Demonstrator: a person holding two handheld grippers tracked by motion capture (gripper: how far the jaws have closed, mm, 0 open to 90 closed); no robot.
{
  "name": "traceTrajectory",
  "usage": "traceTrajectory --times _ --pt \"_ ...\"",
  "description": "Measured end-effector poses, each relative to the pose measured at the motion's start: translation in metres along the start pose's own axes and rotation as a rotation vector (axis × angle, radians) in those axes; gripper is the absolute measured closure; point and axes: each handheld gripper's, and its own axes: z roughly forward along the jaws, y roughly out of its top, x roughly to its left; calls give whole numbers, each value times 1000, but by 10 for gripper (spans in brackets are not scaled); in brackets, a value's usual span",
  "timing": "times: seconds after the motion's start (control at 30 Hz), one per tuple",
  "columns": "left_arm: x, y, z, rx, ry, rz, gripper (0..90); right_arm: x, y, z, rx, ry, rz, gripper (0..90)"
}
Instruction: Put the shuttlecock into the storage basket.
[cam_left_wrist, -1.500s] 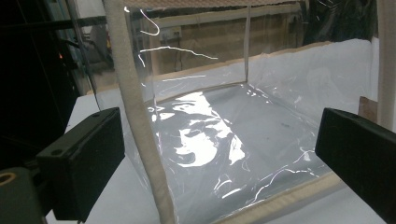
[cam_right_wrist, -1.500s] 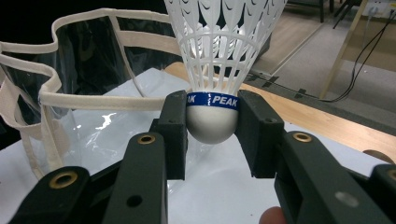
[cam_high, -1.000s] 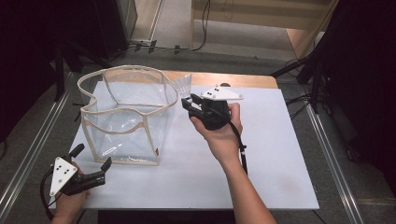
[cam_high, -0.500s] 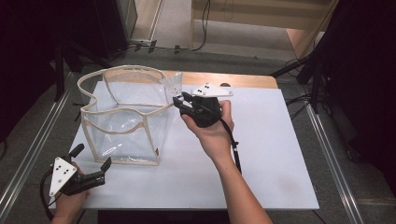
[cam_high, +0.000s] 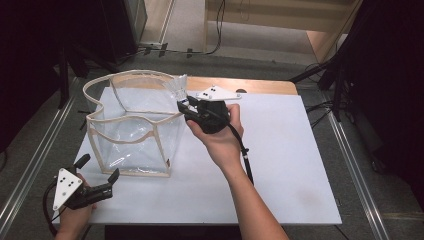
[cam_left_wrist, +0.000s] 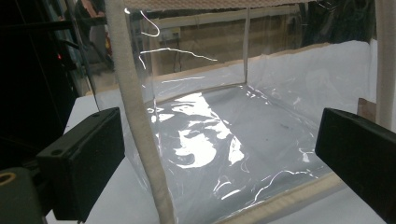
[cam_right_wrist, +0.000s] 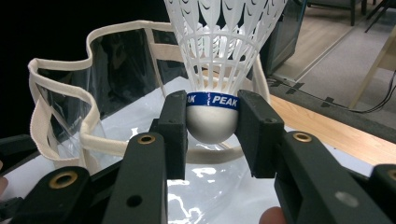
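High view: a clear plastic bag (cam_high: 131, 131) with cream fabric trim stands open-topped on the white table surface (cam_high: 280, 165), toward its left half. The right gripper (cam_high: 186, 106) sits at the bag's upper right corner, carrying a white shuttlecock (cam_high: 176, 88) at the bag's rim. The left gripper (cam_high: 97, 175) rests near the table's front left corner, just in front of the bag, jaws spread apart and holding nothing.

Left gripper view: both black jaws stand wide apart. The bag's (cam_left_wrist: 224, 140) trimmed vertical corner edge lies between them, close ahead.

Right gripper view: the jaws are clamped on the shuttlecock's (cam_right_wrist: 215, 116) rounded white cork base, at the blue "PEAK" band. The skirt points upward. The bag (cam_right_wrist: 79, 116) lies directly behind and below.
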Motion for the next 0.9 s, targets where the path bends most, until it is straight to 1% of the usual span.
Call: traceTrajectory --times 0.23,0.33,0.37,0.4,0.43,0.47,0.53,0.57,0.63,0.7,0.73,0.77,0.8,0.87,0.9 --pt "0 0 0 -2 2 -3 22 4 2 6 12 9 -1 624" --pt "0 0 0 -2 6 -2 22 4 3 9 18 33 -8 612" --pt "0 0 0 -2 6 -2 22 4 4 10 18 35 -20 530" --pt "0 0 0 -2 6 -4 22 6 4 11 6 17 -41 423" --pt "0 0 0 -2 5 -3 22 7 3 10 -7 1 -58 384" --pt "0 0 0 -2 5 -3 22 7 4 9 -6 5 -57 364" --pt "0 0 0 -2 4 -3 22 7 4 6 -15 29 -38 310" --pt "0 0 0 -2 3 -3 22 5 4 4 -10 33 -41 278" --pt "0 0 0 -2 4 -4 22 4 4 -1 6 21 -42 237" --pt "0 0 0 -2 2 -4 22 2 3 -5 14 8 -45 153" --pt "0 0 0 -1 2 -4 22 1 2 -8 22 4 -49 126" --pt "0 0 0 -1 2 -3 22 0 1 -11 19 5 -48 119" --pt "0 0 0 -1 2 -3 22 -1 0 -13 9 19 -48 94" --pt "0 0 0 1 2 -2 22 -4 -2 -18 -5 44 -47 82" --pt "0 0 0 0 2 -2 22 -4 -4 -20 -12 46 -52 45"
